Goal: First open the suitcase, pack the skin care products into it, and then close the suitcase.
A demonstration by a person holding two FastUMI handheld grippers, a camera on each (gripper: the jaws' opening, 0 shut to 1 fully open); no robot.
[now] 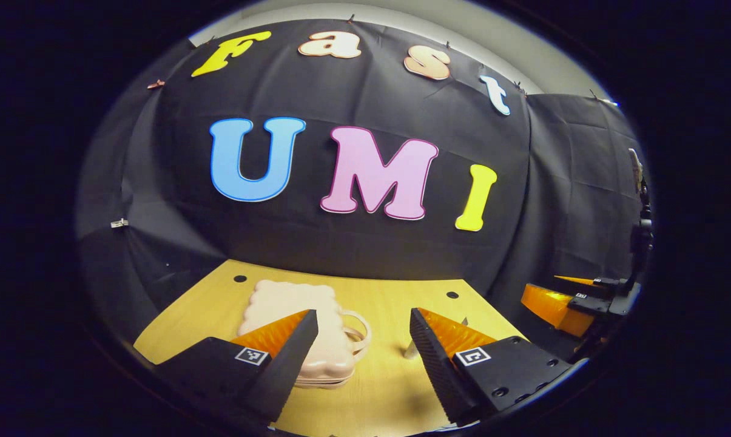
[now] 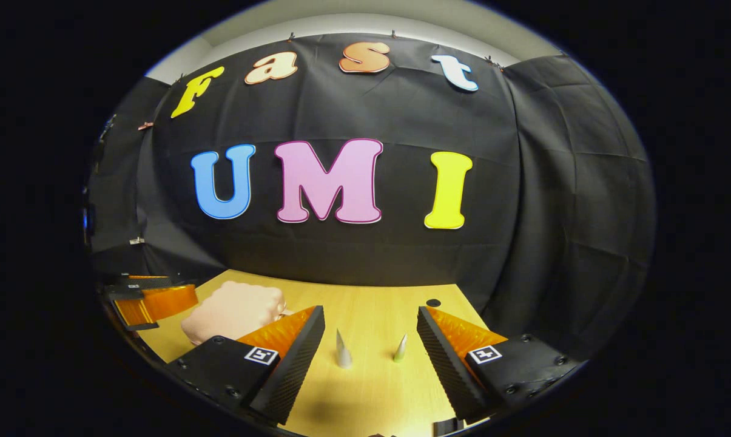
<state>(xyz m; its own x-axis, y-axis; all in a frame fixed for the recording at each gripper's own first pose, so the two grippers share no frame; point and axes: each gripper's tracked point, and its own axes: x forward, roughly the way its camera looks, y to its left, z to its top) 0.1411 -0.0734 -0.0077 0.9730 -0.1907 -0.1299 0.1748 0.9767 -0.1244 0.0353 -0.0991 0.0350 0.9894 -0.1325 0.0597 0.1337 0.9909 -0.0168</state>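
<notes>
Suitcase, pale pink and closed, lies flat on the wooden table behind the left gripper, whose jaws gape wide and grip nothing. The right gripper is likewise spread wide and empty, with two small cone-shaped skin care products standing upright between its fingers. Farther off hangs the black cloth wall.

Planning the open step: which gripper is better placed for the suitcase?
Left, probably. The closed suitcase lies just ahead of the open left gripper; the right gripper faces the two tubes, suitcase off to its side.
</notes>
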